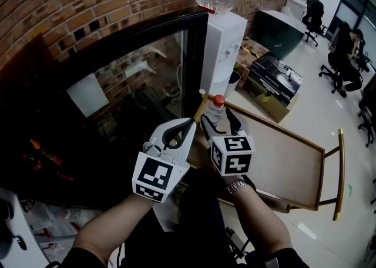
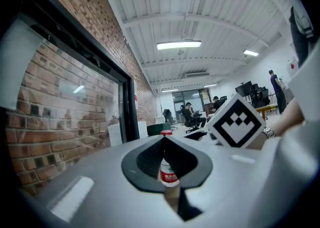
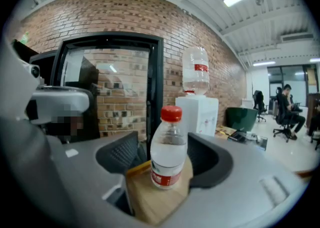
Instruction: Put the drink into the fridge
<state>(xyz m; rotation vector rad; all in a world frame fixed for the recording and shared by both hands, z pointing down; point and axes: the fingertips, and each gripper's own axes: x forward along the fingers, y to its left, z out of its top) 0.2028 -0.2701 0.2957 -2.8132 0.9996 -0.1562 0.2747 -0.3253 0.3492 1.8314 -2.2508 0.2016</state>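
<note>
Red-capped bottle (image 1: 218, 107) upright on the near corner of the wooden table (image 1: 276, 155), just beside the glass-doored fridge (image 1: 123, 90).

Head view: right gripper (image 1: 220, 121) straddles the bottle; left gripper (image 1: 192, 124) lies close beside it.

Left gripper view: jaws closed tip to tip, nothing gripped; the bottle (image 2: 169, 171) shows beyond, through the hollow behind the tips.

Right gripper view: jaws wide apart, the bottle (image 3: 169, 147) between them, pads off it. Dispenser (image 3: 197, 114) behind.
</note>
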